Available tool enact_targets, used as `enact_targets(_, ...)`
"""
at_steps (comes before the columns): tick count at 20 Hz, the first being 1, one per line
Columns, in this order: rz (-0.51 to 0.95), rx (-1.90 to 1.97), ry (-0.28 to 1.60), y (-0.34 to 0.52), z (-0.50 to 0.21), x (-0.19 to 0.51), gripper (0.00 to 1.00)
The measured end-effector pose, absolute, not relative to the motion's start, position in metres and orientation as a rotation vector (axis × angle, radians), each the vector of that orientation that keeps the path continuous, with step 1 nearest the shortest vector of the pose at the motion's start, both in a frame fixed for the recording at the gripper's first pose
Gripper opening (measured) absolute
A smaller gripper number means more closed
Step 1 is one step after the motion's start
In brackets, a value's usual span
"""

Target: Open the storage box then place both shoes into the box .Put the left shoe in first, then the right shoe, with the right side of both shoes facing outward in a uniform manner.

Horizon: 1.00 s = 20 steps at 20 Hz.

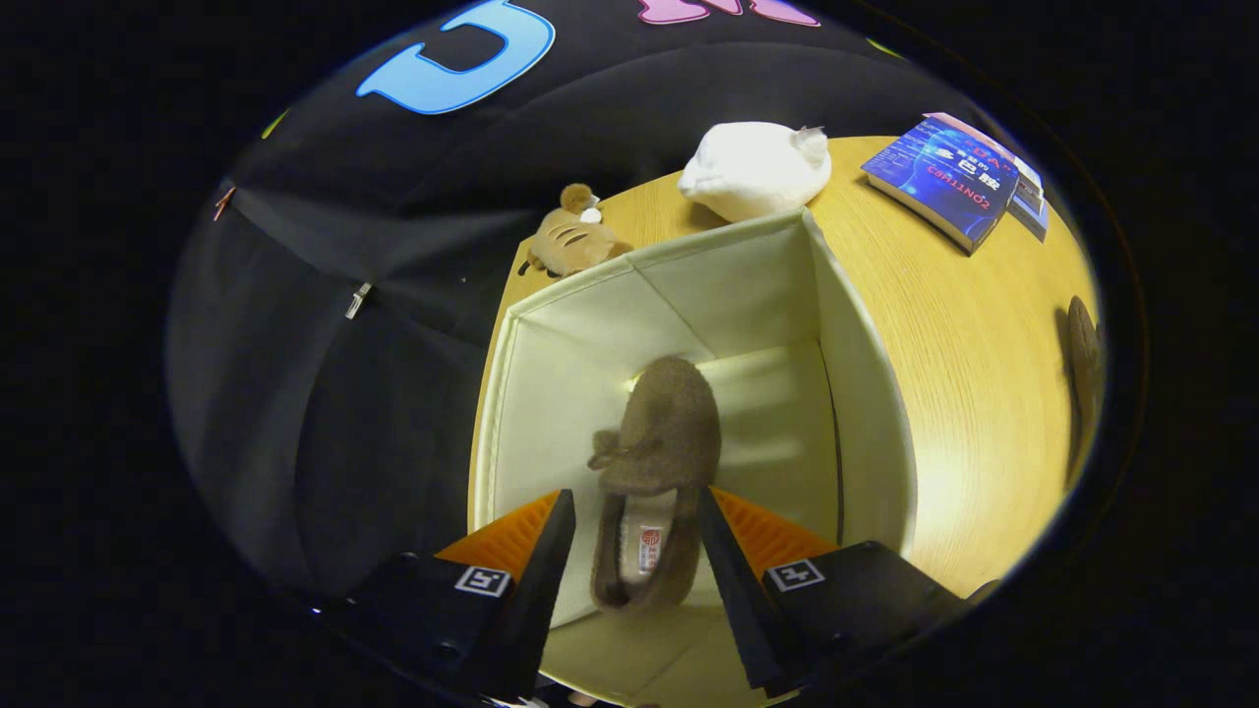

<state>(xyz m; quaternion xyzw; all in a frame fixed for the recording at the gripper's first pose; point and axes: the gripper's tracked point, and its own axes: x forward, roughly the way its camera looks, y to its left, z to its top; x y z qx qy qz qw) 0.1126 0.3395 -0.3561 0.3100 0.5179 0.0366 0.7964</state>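
A brown slipper (657,462) was held heel-first between both fingers of the claw (634,551), hanging inside the open cream storage box (866,393) on the desk (974,354).

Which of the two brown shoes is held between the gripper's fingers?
The brown shoe over the open storage box, clamped between the fingers of the gripper. The other shoe lies apart on the wooden table, beyond the box's wall.

The hand-held gripper (629,531) clasps a brown shoe (654,472) inside the open storage box (866,413).
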Motion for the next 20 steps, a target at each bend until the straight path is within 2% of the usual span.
enact_targets(1, 0.084, 0.652, 1.106, 0.34, -0.354, 0.114, 0.82)
enact_targets(13, 0.208, 0.563, 0.92, 0.302, -0.261, 0.113, 0.81)
enact_targets(16, 0.226, 0.581, 0.864, 0.269, -0.236, 0.107, 0.82)
enact_targets(20, 0.17, 0.495, 0.81, 0.193, -0.231, 0.09, 0.81)
